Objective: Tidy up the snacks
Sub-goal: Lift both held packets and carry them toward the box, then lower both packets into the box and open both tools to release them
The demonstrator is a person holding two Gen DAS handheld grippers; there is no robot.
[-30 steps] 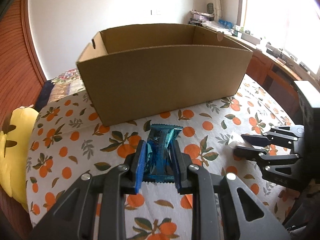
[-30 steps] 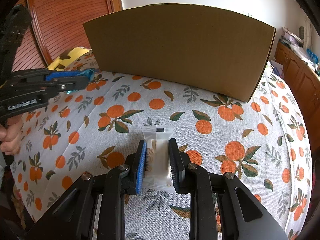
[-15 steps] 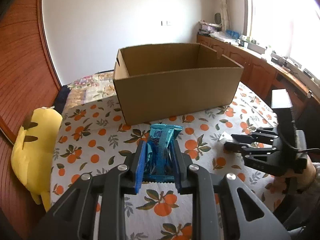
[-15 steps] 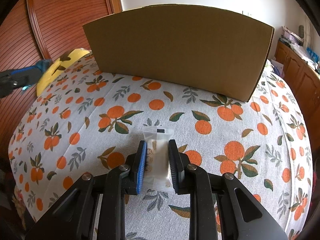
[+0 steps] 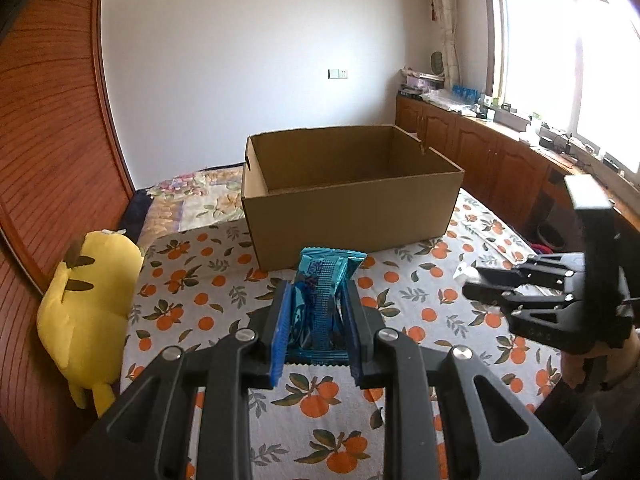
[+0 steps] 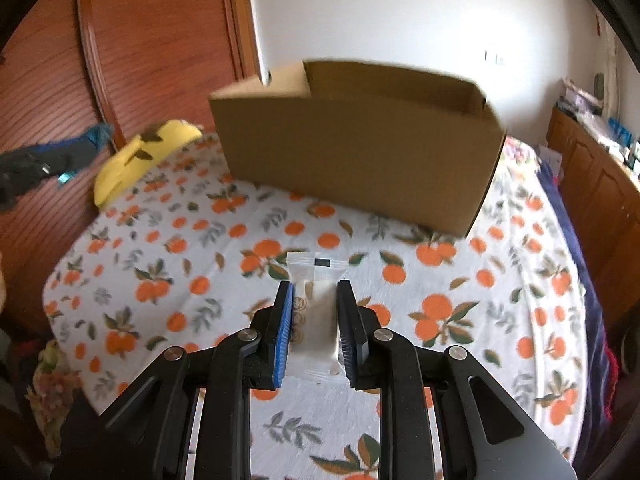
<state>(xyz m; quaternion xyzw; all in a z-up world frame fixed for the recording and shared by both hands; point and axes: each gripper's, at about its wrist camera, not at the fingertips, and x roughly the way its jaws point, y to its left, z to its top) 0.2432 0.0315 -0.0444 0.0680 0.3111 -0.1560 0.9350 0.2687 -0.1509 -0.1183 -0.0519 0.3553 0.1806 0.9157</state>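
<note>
Left gripper (image 5: pixel 316 312): we see its jaws closed narrow on the blue snack packet (image 5: pixel 320 300), blue pads pressed to both sides.
Blue snack packet: it stands up between the left jaws, its crimped top edge rising past the fingertips, its lower edge near the base of the pads; we see it held above the tablecloth.
Right gripper (image 6: pixel 314 312): we find its jaws narrow around the white snack packet (image 6: pixel 314 308), one pad against each long side.
White snack packet: it lies lengthwise between the right jaws, its sealed end with a small black mark sticking out beyond the fingertips.
Cardboard box (image 5: pixel 352 216): we place it straight ahead of both sets of jaws, open at the top, resting on the tablecloth; the part of its inside that we see holds nothing.
Tablecloth (image 6: pixel 500 288): white with an orange-and-leaf print, spread below and ahead of both jaws.
Yellow plush toy (image 5: pixel 86 296): we note it off to the left of the left jaws, at the cloth's edge against the wooden wall.
Right gripper as seen from the left camera (image 5: pixel 476 284): to the right of the left jaws, level with them, a scrap of white showing at its tips.
Right camera: we note motion blur over the box and the cloth.
</note>
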